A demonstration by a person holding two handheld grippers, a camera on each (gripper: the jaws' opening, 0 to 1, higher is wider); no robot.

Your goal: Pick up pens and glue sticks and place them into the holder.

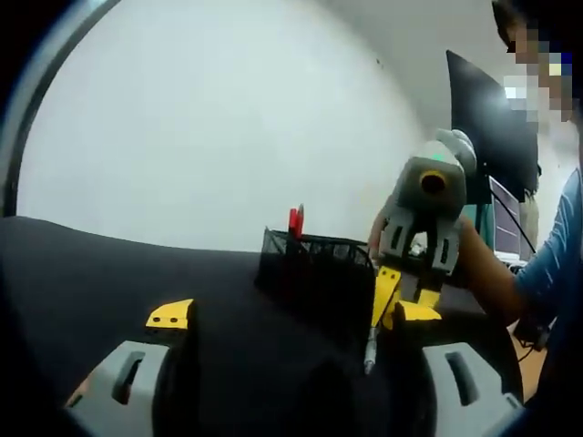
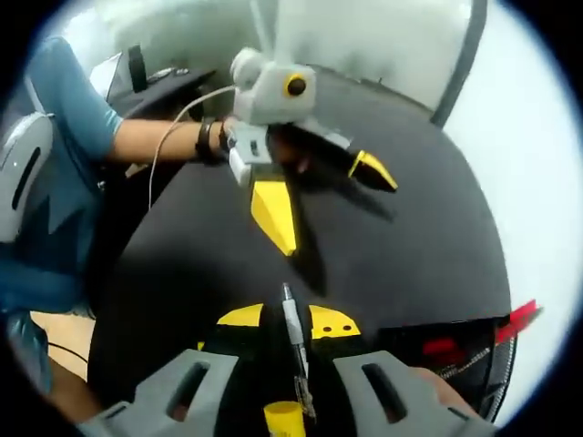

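Red items (image 1: 295,221) already stand in the mesh holder (image 1: 314,264); right gripper (image 2: 293,332) pinches a pen (image 2: 293,332) nearby, left gripper (image 2: 323,196) gapes empty.

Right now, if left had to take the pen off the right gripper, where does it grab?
The bare shaft of the pen jutting below the right gripper, probably from the side, jaws across it: that thin straight end is free, the rest is clamped.

Matt black cloth covers the table (image 2: 410,246) — the holder (image 1: 314,264) is black wire mesh, the pen (image 2: 293,337) silvery, glossy.
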